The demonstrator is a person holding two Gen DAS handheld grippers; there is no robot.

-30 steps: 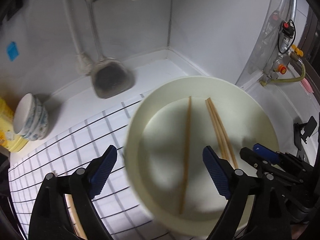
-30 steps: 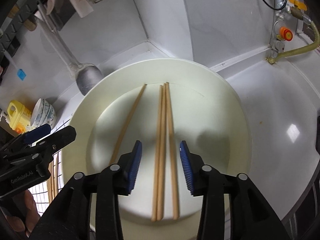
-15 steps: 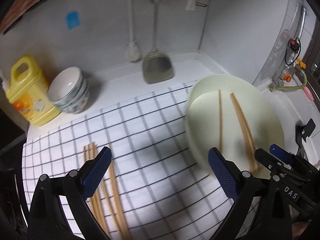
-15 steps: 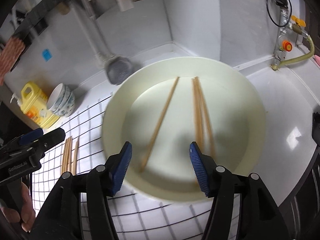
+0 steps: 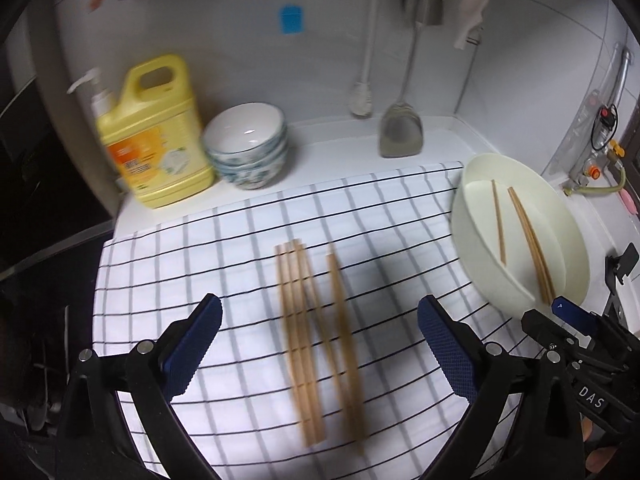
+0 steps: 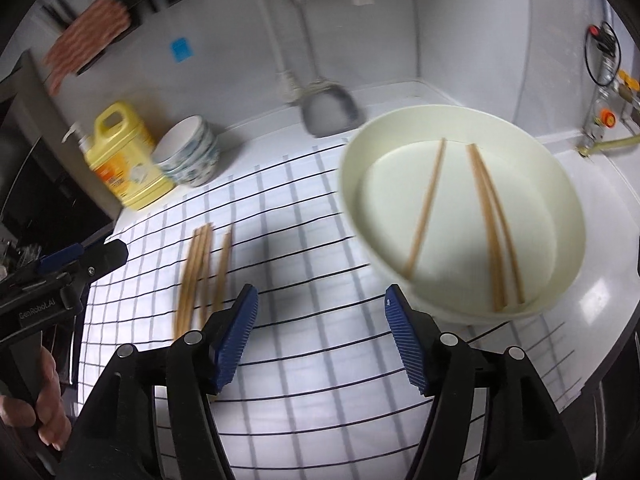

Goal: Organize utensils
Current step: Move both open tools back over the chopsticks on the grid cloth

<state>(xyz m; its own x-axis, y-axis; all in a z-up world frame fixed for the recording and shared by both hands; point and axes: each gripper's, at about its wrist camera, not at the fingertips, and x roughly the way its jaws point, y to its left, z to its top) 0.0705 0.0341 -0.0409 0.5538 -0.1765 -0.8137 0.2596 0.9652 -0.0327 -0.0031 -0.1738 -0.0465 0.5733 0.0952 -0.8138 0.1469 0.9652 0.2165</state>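
Looks roughly half done: a bunch of chopsticks [image 5: 316, 336] already lie on the checked cloth [image 5: 240, 240], three wait in the cream basin [image 6: 560, 280], left tongs [image 5: 320, 344] wide apart and empty, right tongs [image 6: 322, 336] opening, nothing between.

A white cloth [image 5: 240, 248] gridded with thin black lines covers the white tabletop [image 5: 344, 140]; tan wooden chopsticks [image 5: 304, 340] lie on it; the basin [image 6: 568, 216] is cream; the detergent jug [image 5: 156, 136] yellow with an orange label; the fingers [image 5: 192, 348] blue-padded on black.
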